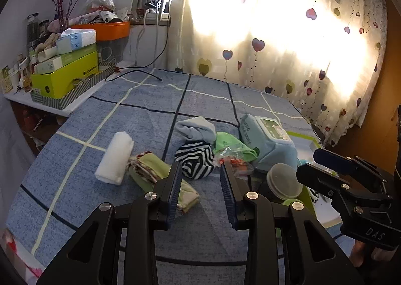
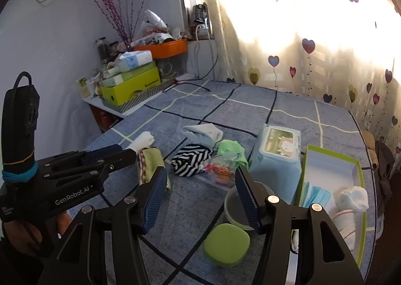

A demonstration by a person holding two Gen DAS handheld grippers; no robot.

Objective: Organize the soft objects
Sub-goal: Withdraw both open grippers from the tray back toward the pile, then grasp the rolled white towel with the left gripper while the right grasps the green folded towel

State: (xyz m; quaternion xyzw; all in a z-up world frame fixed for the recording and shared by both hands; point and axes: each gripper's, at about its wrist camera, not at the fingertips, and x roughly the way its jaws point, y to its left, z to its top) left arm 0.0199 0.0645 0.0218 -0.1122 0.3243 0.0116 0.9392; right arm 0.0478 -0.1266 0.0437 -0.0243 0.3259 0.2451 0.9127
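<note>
On a blue checked bedspread (image 1: 140, 109), you hold both tongs spread wide and empty, the left gripper (image 1: 200, 184) lined up on the striped sock ball (image 1: 195, 159) at 12 o'clock. The green box (image 2: 356, 172) at the right gripper's (image 2: 200, 194) 2 o'clock already holds soft goods, likely the destination. Bare cloth lies open toward 10 o'clock; the bed's edge runs close behind the box.

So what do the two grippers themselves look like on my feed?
Both are matte black plastic linkages with silver pivot bolts and ribbed dark-blue finger pads. The left gripper shows "GenRobot.AI" in white on its side in the right wrist view, plus a black handle wrapped with a teal band and a cable loop on top. The right gripper reads "DAS" in the left wrist view.
</note>
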